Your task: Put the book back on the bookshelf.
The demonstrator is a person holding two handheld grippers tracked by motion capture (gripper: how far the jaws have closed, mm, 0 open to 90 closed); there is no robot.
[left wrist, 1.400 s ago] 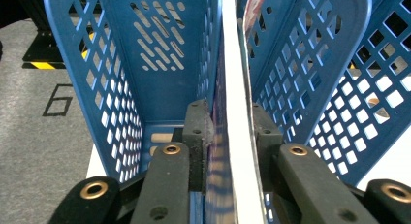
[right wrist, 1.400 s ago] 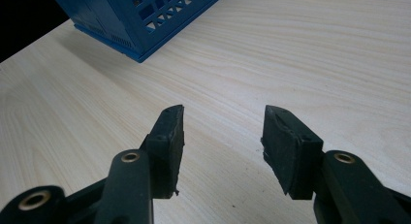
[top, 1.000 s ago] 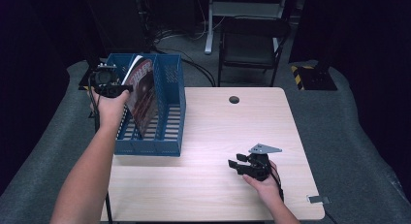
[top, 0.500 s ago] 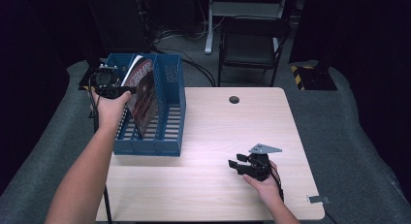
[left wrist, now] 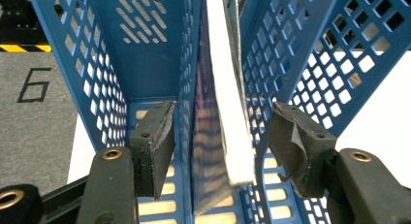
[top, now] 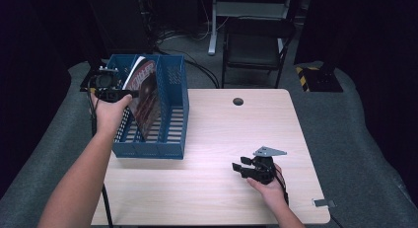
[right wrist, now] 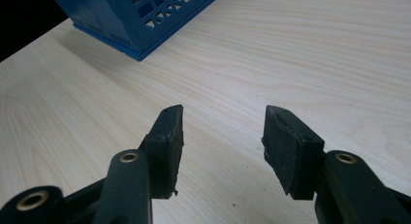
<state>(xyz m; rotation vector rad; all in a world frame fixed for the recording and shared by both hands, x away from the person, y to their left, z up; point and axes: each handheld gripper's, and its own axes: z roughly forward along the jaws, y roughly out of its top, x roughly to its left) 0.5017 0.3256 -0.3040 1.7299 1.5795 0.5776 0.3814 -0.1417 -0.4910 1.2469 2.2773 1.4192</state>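
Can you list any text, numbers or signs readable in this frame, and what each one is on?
"6": dark painted figure on the grey floor, beside the blue file rack.
Magazine cover in the rack: lettering too blurred to read.
Yellow-and-black hazard stripe on the floor: a marking, no words.

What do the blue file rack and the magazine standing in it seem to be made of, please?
The blue file rack looks like moulded plastic: one even colour, perforated walls, slotted floor. The magazine seems to be paper, with a glossy cover that reflects stripes and a matt white page edge.
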